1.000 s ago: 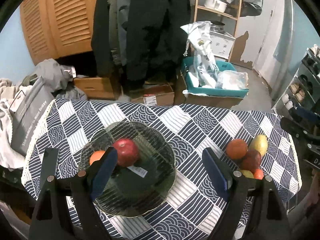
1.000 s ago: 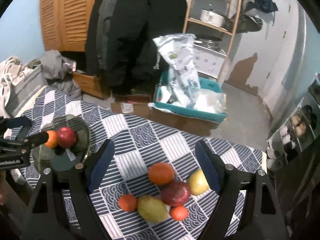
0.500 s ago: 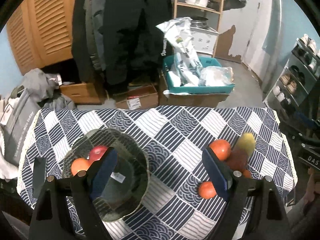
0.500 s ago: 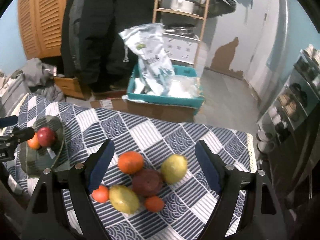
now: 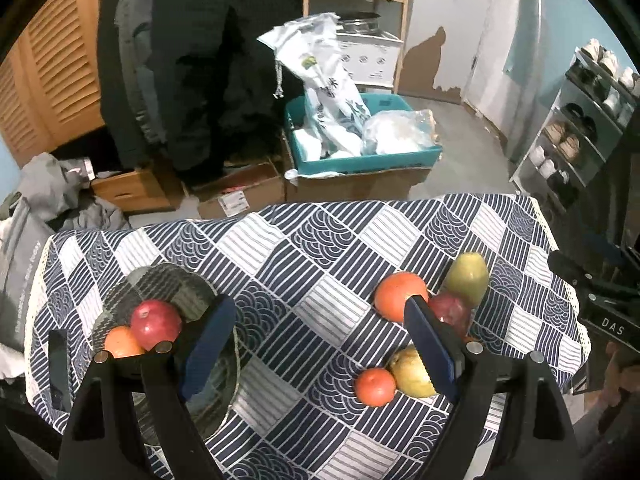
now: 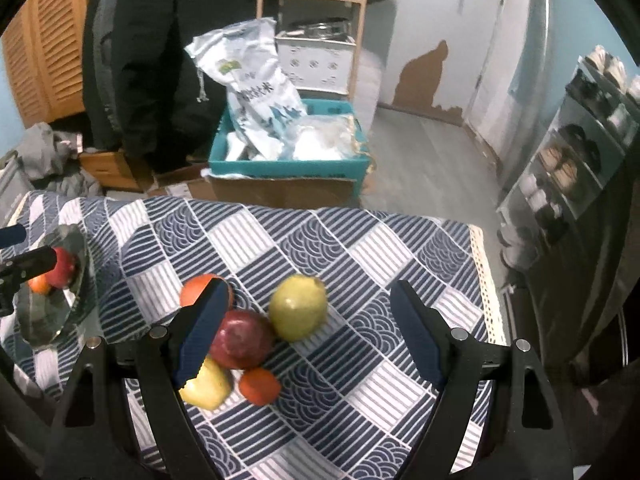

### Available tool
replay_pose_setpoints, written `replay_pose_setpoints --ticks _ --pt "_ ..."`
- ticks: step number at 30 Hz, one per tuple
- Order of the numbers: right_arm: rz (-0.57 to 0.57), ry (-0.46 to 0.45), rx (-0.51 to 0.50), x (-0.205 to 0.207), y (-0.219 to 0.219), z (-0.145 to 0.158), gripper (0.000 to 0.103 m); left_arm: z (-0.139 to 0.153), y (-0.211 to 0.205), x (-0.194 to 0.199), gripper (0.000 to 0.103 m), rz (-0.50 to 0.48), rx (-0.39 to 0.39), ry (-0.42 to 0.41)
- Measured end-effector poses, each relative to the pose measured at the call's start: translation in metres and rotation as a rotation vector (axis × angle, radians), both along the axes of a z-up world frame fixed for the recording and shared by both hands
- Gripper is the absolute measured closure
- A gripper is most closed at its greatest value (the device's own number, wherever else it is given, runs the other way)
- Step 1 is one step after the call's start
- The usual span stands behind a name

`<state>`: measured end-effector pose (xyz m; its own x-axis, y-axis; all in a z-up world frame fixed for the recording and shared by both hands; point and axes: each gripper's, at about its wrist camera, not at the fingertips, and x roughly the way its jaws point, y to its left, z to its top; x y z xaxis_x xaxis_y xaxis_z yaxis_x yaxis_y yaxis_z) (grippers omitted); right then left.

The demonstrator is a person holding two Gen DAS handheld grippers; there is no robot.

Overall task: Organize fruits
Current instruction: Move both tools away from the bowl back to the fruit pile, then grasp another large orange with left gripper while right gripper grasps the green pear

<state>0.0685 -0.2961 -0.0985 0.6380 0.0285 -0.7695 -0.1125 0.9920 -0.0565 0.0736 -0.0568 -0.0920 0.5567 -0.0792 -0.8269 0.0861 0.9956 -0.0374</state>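
Checked tablecloth [image 5: 320, 248] | green pear [image 5: 467, 278] upright, tip up | jaws apart, empty

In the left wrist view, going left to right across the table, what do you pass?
Small orange in the glass bowl → red apple in the bowl → small tangerine → green pear.

We are holding right hand-held gripper [image 6: 308, 332] wide apart over fruit cluster: red apple [image 6: 244, 338], green pear [image 6: 298, 306], small orange [image 6: 260, 386] touching on tabletop [image 6: 360, 248].
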Motion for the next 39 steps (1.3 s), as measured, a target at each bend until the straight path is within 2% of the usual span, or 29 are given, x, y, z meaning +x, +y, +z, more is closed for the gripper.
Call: replay_pose_setpoints --ticks 13,20,28,33,39 --pt "-0.019 0.065 0.0 0.015 -0.013 -0.025 0.021 -0.023 -0.028 0.025 0.016 -0.037 0.01 0.049" --pt "-0.019 0.143 -0.003 0.039 -0.011 -0.059 0.021 -0.043 -0.033 0.047 0.016 -0.033 0.003 0.078" --pt "-0.023 0.248 0.046 0.067 -0.007 -0.1 0.021 -0.072 -0.035 0.074 0.016 -0.026 -0.055 0.147" --pt "-0.04 0.318 0.061 0.078 -0.005 -0.126 0.021 -0.092 -0.039 0.083 0.016 -0.026 -0.048 0.185" --pt "-0.061 0.366 0.12 0.086 -0.007 -0.144 0.021 -0.109 -0.036 0.089 0.016 -0.014 -0.091 0.235"
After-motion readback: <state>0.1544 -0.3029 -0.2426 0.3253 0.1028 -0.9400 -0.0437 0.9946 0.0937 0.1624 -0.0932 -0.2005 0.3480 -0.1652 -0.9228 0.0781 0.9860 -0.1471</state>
